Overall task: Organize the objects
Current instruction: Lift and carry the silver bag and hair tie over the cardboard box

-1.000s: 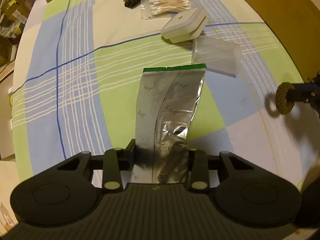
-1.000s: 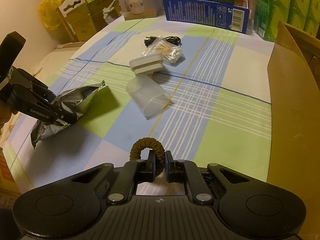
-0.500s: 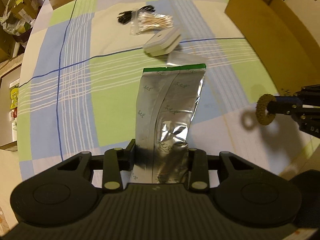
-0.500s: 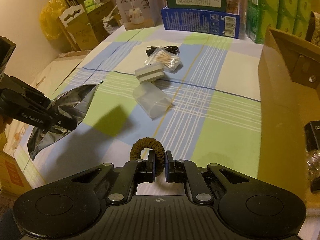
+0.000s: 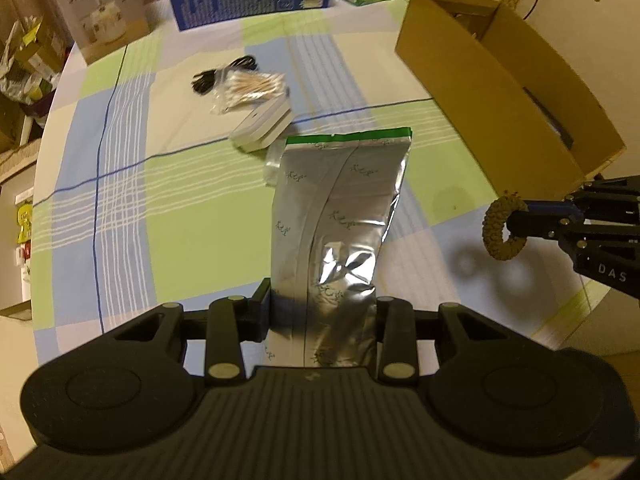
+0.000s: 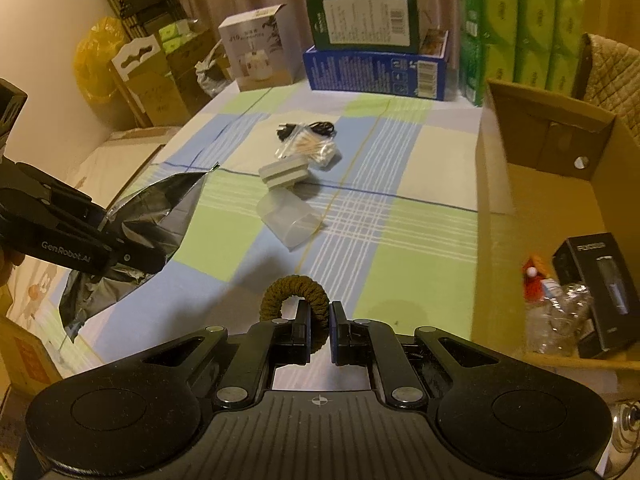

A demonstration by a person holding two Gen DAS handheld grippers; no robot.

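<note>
Left claw (image 5: 320, 312) around foil pouch (image 5: 340, 216)

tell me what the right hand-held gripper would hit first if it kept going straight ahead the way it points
Probably the clear plastic container lying on the checked tablecloth. It sits almost dead ahead of the right hand-held gripper, which is shut on the brown hair tie. Depth is uncertain; the gripper may pass over it.

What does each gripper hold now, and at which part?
Left gripper: silver foil bag, by its lower end. Right gripper: brown braided ring, pinched at one side of its loop.
</note>
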